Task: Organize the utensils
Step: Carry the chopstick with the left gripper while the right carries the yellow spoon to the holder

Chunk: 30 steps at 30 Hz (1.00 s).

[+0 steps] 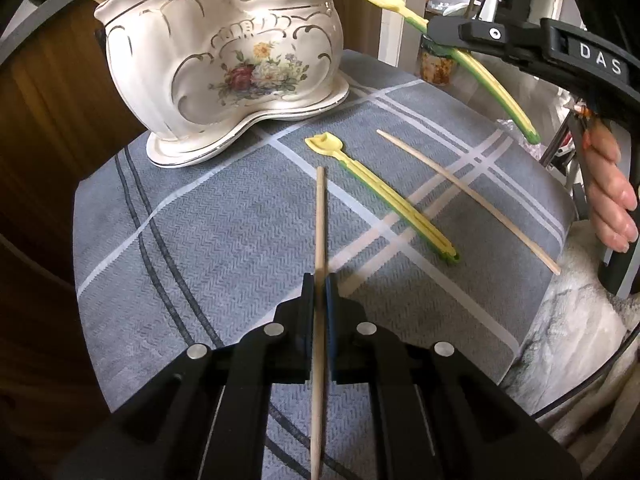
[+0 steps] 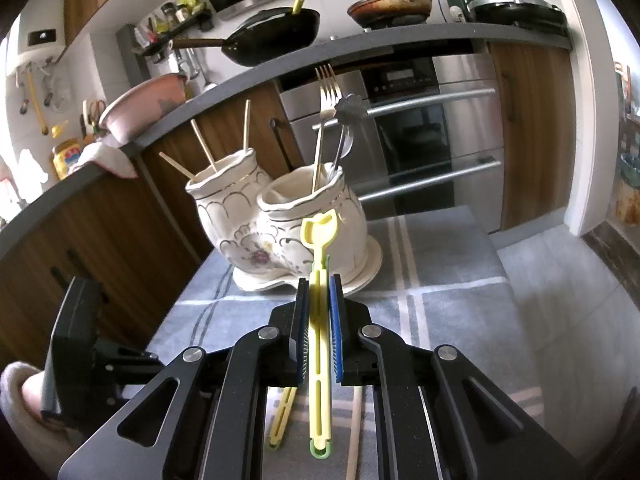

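A white floral ceramic two-pot holder (image 1: 224,68) stands at the far left of the grey checked cloth (image 1: 192,216); it also shows in the right wrist view (image 2: 280,220), with chopsticks in its left pot and forks in its right pot. My left gripper (image 1: 319,286) is shut on a wooden chopstick (image 1: 320,208) just above the cloth. My right gripper (image 2: 319,292) is shut on a yellow-green plastic stick (image 2: 320,312), held in the air short of the holder; it shows in the left wrist view (image 1: 436,36). A second yellow-green stick (image 1: 384,200) and a loose chopstick (image 1: 468,200) lie on the cloth.
A kitchen counter (image 2: 280,68) with a black wok (image 2: 276,36) and a pan (image 2: 392,6) runs behind the table. An oven (image 2: 420,128) stands beyond the holder. A marble surface (image 1: 572,332) shows right of the cloth.
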### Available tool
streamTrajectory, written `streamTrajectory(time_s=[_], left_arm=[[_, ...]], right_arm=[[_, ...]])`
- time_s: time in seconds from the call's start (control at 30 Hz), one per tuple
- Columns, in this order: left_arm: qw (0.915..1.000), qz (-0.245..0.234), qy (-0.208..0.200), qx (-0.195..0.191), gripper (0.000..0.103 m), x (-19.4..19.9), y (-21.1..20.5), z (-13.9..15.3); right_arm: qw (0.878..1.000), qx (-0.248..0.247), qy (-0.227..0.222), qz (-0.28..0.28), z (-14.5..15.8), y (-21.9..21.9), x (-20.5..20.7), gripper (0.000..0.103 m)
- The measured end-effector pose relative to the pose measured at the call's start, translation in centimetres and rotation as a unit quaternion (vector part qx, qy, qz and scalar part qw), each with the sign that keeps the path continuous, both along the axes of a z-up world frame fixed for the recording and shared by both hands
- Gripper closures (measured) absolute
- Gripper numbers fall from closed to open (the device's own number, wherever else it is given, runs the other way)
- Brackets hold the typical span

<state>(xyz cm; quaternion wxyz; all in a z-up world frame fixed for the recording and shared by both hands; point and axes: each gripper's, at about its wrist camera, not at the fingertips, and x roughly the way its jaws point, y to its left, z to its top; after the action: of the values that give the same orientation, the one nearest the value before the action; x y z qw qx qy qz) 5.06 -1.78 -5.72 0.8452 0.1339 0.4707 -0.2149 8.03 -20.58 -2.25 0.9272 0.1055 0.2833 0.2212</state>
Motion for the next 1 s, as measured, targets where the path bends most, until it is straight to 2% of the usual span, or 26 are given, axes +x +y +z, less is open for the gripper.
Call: streamTrajectory(time_s=[0.17, 0.27, 0.33, 0.5, 0.67, 0.8, 1.0], left_arm=[[0.9996, -0.012, -0.021, -0.014, 0.098, -0.5, 0.0, 0.9], [0.9968, -0.017, -0.060, -0.050, 0.098, -1.2, 0.5, 3.1], [0.9916, -0.021, -0.099, -0.081, 0.098, -1.9, 1.1, 4.9], [0.9713, -0.008, -0.194, -0.137, 0.098, -2.5, 2.8, 9.3], [0.9465, 0.030, -0.246, -0.206, 0.098, -0.3, 4.4, 12.8], [0.9299, 0.052, -0.292, -0.218, 0.098, 2.0, 4.9, 15.2], [0.9104, 0.084, -0.318, -0.251, 0.098, 7.0, 5.2, 17.2]], right_arm=[[1.000, 0.009, -0.010, -0.002, 0.3, -0.2, -0.3, 0.092], [1.000, 0.025, -0.014, -0.006, 0.7, -0.7, -0.5, 0.092], [0.999, 0.036, -0.025, -0.012, 1.4, -1.1, -0.6, 0.092], [0.996, 0.061, -0.060, -0.024, 4.1, -1.4, 0.1, 0.092], [0.992, 0.083, -0.092, -0.027, 6.4, -0.7, 2.1, 0.092], [0.989, 0.096, -0.109, -0.023, 6.7, 0.3, 4.1, 0.092], [0.986, 0.114, -0.123, -0.023, 6.8, 1.5, 6.7, 0.092]])
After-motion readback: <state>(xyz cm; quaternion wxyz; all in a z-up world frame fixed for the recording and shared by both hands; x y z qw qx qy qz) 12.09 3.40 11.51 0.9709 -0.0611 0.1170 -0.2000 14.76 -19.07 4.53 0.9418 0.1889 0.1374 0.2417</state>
